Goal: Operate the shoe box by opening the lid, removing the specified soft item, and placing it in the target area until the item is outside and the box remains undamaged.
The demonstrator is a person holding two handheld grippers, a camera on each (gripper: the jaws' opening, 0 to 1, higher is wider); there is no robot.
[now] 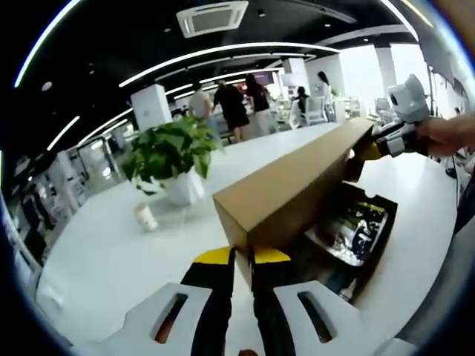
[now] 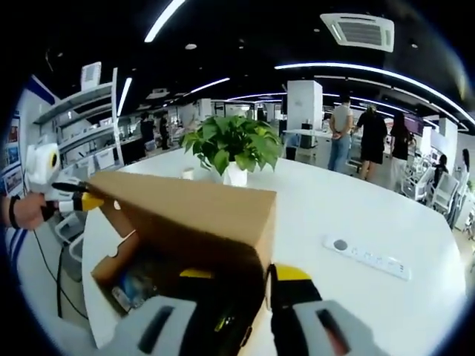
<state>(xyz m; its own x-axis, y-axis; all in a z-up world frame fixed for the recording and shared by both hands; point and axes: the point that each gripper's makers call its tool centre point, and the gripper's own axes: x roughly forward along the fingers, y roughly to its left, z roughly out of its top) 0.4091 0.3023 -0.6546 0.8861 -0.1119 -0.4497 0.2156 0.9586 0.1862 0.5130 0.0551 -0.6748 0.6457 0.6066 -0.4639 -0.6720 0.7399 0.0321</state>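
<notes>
White table (image 2: 386,215), shoe box (image 2: 148,274), potted plant (image 2: 234,148), power strip (image 2: 367,257), small cup (image 1: 145,216)

A wide white surface (image 2: 386,215) with rounded edges sits in a bright open room. On it stands a leafy green plant (image 2: 231,144) in a white pot (image 1: 184,187). A small pale cup (image 1: 146,217) stands just beside the pot. A long white power strip (image 2: 367,257) lies flat on the surface, well apart from the plant. Several people (image 2: 360,141) stand in the background. A square air vent (image 1: 211,18) is set in the dark ceiling, among curved light strips (image 1: 223,53). Shelves (image 2: 82,133) line one wall.
</notes>
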